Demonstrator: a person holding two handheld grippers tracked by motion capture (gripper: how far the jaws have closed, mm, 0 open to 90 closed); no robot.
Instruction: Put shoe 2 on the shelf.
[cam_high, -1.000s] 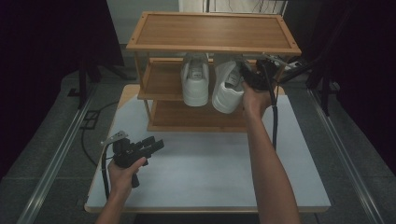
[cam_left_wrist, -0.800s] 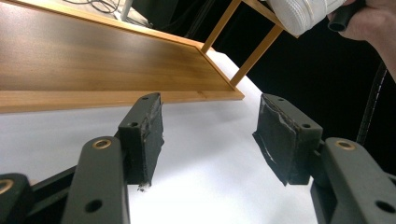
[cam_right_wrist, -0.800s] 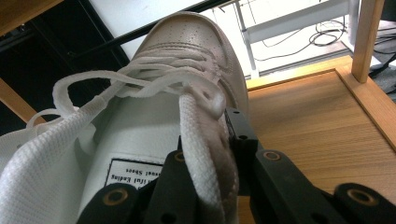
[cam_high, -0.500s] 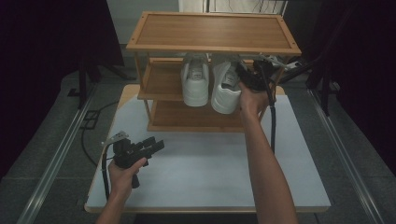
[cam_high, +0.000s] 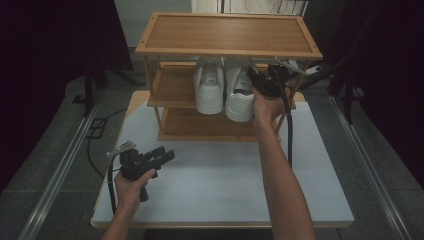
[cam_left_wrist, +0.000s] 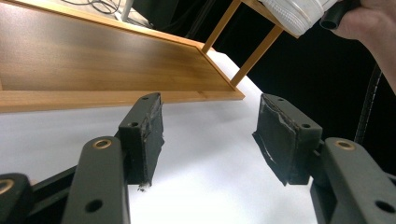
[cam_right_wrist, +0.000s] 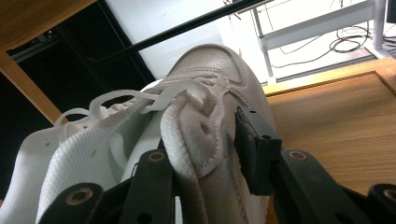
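Dark curtains and grey flooring surround a white tabletop that carries a three-tier wooden shoe rack, seen from above the person's side. Two white sneakers stand side by side on the rack's middle shelf, toes toward the camera and jutting a little past the shelf's front edge.

At the right-hand sneaker, the person's right arm reaches forward across the tabletop, and the right gripper sits against the shoe's collar. Its own camera looks along the black jaws at the heel opening: the padded collar wall of the sneaker lies between them, with white laces looped above and the perforated toe beyond. The jaws have just been opening; the right jaw's pad stands a little clear of the leather, while the left jaw is tucked inside the shoe's opening, so the grip reads as released, with the shoe resting on the wooden shelf. The left-hand sneaker stands just beside it, untouched.

Near the tabletop's front left corner, the left hand holds the left gripper low over the white surface, well apart from the rack and pointed toward it. Its camera shows the two taped pads standing wide with nothing between them, the left gripper open and empty above the tabletop, facing the rack's bottom shelf. A black cable trails down from the right gripper beside the forearm.
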